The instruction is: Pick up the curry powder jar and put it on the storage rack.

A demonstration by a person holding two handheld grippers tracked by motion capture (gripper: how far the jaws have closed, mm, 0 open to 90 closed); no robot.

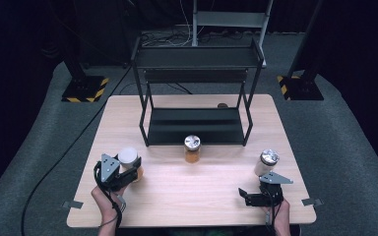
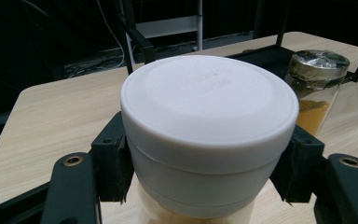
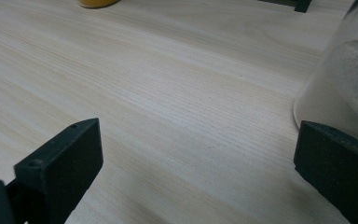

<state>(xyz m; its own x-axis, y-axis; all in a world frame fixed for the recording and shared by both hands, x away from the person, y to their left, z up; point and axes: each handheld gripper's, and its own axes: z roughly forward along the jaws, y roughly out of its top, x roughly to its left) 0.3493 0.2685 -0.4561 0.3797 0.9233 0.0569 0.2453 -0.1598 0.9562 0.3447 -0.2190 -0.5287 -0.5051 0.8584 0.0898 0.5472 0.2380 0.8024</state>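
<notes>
My left gripper is shut on a white-lidded jar at the table's left front. In the left gripper view both black pads press on the sides of the white-lidded jar, just under its lid, and pale yellowish contents show below. A jar of orange powder with a silver lid stands at the table's middle, in front of the shelf, and appears again as the silver-lidded jar beyond the held one. My right gripper rests open at the right front; its jaws stand wide apart over bare wood.
A black two-tier metal shelf stands at the back of the wooden table. A silver-lidded jar of pale contents stands just beyond my right gripper, its glass wall close to the right jaw. A small brown object lies behind the shelf.
</notes>
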